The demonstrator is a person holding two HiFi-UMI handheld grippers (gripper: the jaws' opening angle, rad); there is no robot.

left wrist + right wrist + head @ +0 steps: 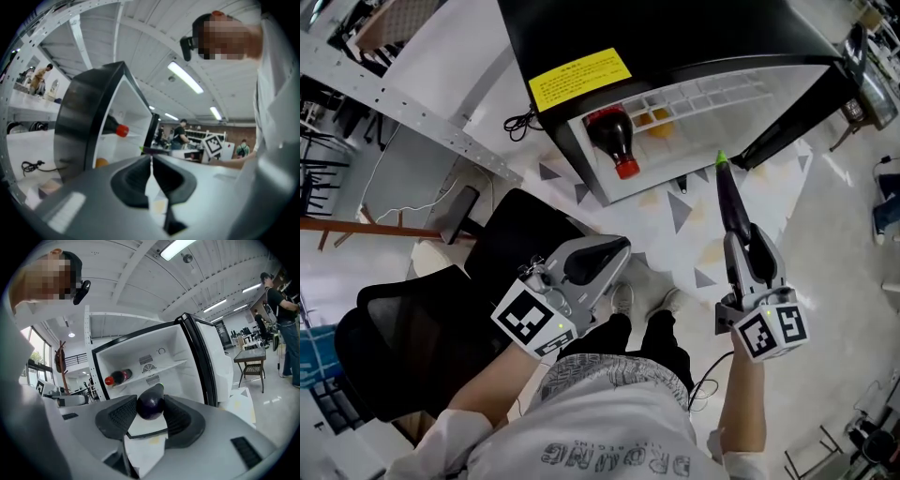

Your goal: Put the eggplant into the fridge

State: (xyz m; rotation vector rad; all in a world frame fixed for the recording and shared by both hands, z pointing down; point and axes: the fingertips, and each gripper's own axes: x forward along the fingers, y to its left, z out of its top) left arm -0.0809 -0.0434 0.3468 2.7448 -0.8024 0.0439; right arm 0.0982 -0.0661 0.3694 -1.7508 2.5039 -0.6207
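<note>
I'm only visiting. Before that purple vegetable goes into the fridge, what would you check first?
1. Eggplant clamped between the right gripper jaws: ok.
2. Fridge open, facing the eggplant: ok.
3. Bare room on the shelf beside the bottle: ok.
4. Left gripper shut, empty, off to the side: ok.
5. Grip firm enough for the reach: cannot tell.

Dark purple eggplant [733, 202] with green tip, black fridge [675, 28] with white inside, yellow label [579, 78], red-capped dark bottle [612, 136]
</note>
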